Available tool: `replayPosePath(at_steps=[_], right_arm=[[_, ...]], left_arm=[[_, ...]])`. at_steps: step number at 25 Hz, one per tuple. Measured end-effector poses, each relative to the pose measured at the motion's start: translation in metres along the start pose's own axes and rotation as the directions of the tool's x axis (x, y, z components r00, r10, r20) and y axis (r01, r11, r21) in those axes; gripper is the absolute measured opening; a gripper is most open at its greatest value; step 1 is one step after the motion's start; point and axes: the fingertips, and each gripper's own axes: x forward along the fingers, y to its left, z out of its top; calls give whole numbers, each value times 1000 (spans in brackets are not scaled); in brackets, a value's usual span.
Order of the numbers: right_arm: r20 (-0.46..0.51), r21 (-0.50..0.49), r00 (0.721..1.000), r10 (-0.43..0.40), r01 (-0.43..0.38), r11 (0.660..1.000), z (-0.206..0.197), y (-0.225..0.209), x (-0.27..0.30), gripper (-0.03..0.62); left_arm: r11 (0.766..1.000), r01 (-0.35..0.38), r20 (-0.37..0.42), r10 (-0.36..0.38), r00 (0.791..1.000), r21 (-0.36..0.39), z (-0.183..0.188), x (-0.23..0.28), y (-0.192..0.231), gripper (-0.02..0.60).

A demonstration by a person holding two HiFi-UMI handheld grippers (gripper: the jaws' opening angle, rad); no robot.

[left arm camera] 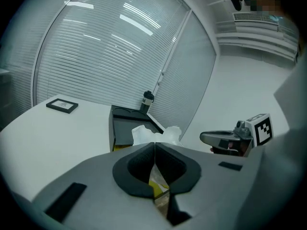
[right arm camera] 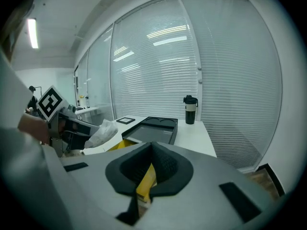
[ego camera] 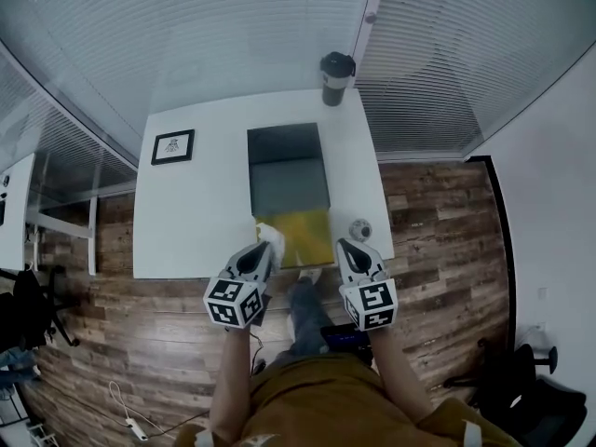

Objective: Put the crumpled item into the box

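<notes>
Nearest the person, the left gripper (left arm camera: pixel 155 150) has its jaws pressed together on the white crumpled paper item (left arm camera: pixel 144 134). The item bulges out past the jaw tips and hangs over the near end of the box, above the yellow flap (ego camera: pixel 303 236). It is not yet inside. Beside it, the right gripper (right arm camera: pixel 151 164) appears clamped on the edge of that yellow flap, with a yellow strip showing between its closed jaws.

The main risk is a release from this spot. The light wad could land on the flap or the white table (ego camera: pixel 200 212) and miss the dark grey open box (ego camera: pixel 287 184), because it sits at the near lip and not over the cavity. The thin pinch could also tear, or let the paper slide out. A tug by the right gripper might shift the box.

The wad's long axis seems to run along the left jaws, with its free end pointing away from the person toward the box.

Farther off stand a small round object (ego camera: pixel 360 229), a black-framed picture (ego camera: pixel 173 146) and a black tumbler (ego camera: pixel 336 77).
</notes>
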Motion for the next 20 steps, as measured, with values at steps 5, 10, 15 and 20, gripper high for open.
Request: replayPosePath(at_steps=[5, 10, 15, 20], right_arm=[[-25, 15, 1000, 0, 0, 1000, -10, -1, 8, 12], [-40, 25, 999, -8, 9, 1000, -17, -3, 11, 12], [-55, 36, 998, -13, 15, 999, -23, -9, 16, 12], [-86, 50, 996, -12, 16, 999, -33, -19, 26, 12]], left_arm=[[1000, 13, -46, -12, 999, 28, -10, 12, 0, 28], [998, 33, -84, -29, 996, 47, -16, 27, -2, 28], [994, 47, -150, -31, 988, 103, -23, 41, 0, 28], [987, 67, -202, -37, 979, 146, -32, 58, -2, 28]])
